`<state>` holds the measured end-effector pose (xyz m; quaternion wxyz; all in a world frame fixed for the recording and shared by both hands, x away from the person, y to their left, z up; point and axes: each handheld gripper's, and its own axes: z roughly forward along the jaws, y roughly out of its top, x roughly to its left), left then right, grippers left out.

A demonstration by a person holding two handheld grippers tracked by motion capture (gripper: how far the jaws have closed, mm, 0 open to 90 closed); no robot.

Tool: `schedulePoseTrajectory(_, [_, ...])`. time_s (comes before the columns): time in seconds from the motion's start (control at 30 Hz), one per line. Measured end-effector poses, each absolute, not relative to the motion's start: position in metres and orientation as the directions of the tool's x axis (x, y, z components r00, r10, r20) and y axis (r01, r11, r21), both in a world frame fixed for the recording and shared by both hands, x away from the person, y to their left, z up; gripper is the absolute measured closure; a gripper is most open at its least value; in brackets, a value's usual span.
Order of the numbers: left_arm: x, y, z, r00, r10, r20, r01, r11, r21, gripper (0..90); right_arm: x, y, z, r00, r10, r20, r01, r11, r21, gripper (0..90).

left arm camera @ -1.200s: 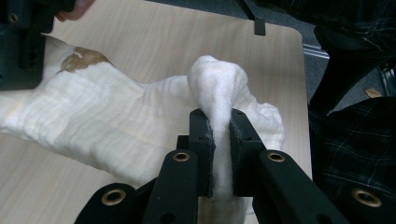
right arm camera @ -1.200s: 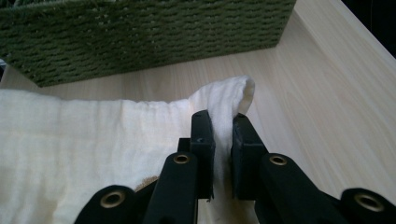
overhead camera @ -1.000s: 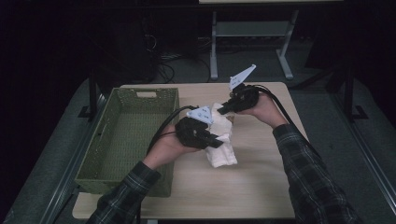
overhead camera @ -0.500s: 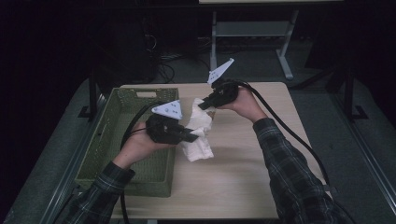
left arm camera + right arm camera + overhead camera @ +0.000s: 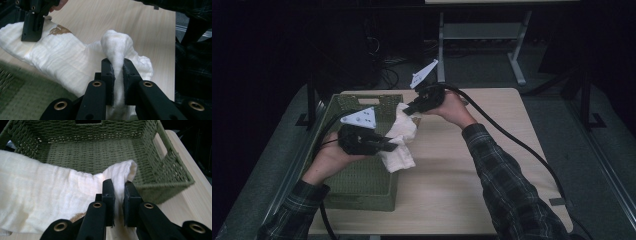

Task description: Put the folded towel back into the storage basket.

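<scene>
Both grippers are holding the white cloth (image 5: 399, 140) over the green basket's (image 5: 362, 187) right rim. The left gripper (image 5: 387, 146) is clamping its fingers on a fold at 6 o'clock, the right gripper (image 5: 411, 109) at 12 o'clock, above the surface (image 5: 492, 170).

The cloth (image 5: 37, 202) runs off the right gripper view's left edge.
</scene>
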<state>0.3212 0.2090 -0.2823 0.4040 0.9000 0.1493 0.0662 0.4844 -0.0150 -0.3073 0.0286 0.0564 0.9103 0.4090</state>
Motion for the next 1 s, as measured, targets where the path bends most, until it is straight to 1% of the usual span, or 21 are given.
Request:
schedulePoseTrajectory(0.27, [0.317, 0.236, -0.286, 0.931, 0.366, -0.002, 0.25, -0.631, 0.734, 81.2, 0.486, 0.019, -0.314, -0.994, 0.109, -0.001, 0.07, 0.652, 0.755, 81.5])
schedulePoseTrajectory(0.47, [0.315, 0.255, -0.293, 0.917, 0.399, -0.021, 0.285, -0.617, 0.734, 81.2, 0.488, 0.04, -0.323, -0.996, 0.093, 0.011, 0.069, 0.654, 0.753, 81.5])
schedulePoseTrajectory(0.77, [0.312, 0.27, -0.309, 0.918, 0.396, -0.036, 0.303, -0.638, 0.708, 81.1, 0.487, 0.066, -0.336, -0.997, 0.069, 0.021, 0.062, 0.664, 0.745, 81.5])
schedulePoseTrajectory(1.0, [0.31, 0.272, -0.321, 0.923, 0.382, -0.054, 0.308, -0.644, 0.701, 81.0, 0.486, 0.071, -0.346, -0.998, 0.057, 0.032, 0.063, 0.678, 0.732, 81.6])
